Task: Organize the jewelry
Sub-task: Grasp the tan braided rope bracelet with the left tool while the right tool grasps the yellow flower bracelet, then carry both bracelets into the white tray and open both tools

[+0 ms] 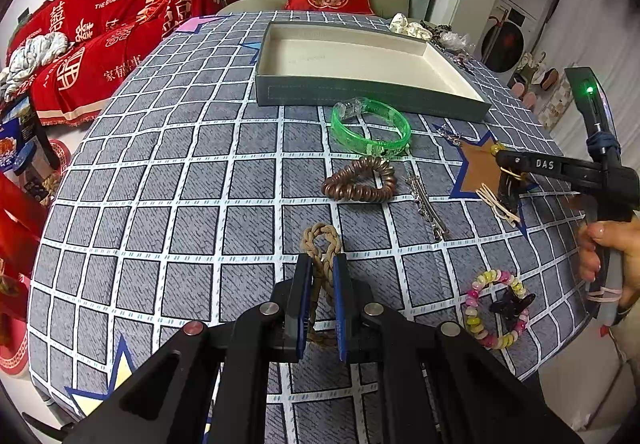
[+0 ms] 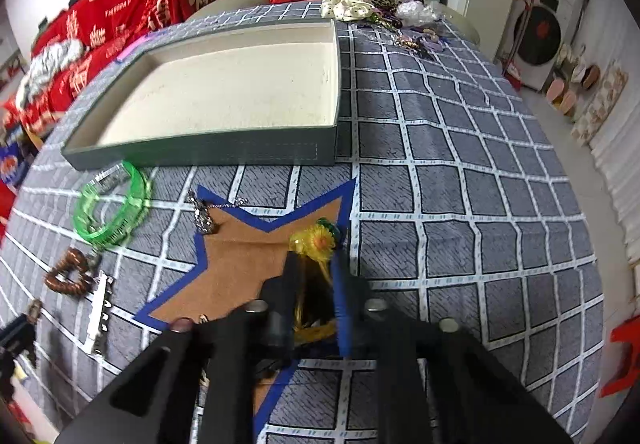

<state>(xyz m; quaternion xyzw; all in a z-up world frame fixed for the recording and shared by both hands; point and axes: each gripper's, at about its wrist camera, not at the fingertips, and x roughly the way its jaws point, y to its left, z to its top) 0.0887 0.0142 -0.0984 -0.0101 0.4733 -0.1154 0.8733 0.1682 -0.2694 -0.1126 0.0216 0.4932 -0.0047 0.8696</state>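
Down at the near edge of the counter (image 1: pixel 160 180), the left gripper (image 1: pixel 323 264) has its fingers (image 1: pixel 304 284) drawn narrow around a tan braided cord loop (image 1: pixel 322 244): the cord runs lengthwise between the two blue-edged pads, its rounded end poking out just past the tips and its tail lying back toward the gripper body. It is a plaited, rope-like band, light brown, doubled over into a loop. Off to the right, the right gripper (image 2: pixel 316 264) also stands narrow, and a yellow flower hair tie (image 2: pixel 314 240) sits at its fingertips, with its thin yellow band trailing back between them; whether the pads actually press on the band I cannot tell. That piece has translucent yellow petals, an orange centre and a bit of green behind, and it lies on a brown star patch (image 2: pixel 240 256) edged in blue. Between the two grippers lie a clear green bangle (image 1: pixel 370 126), a brown coiled hair tie (image 1: pixel 360 180) bent into a heart shape, a silver hair clip (image 1: pixel 428 208), and a ring of pink and yellow beads (image 1: pixel 480 308) with a dark claw clip (image 1: pixel 512 304) inside it. An open grey box (image 1: pixel 360 92) with a cream inside sits farther back, just beyond the bangle.
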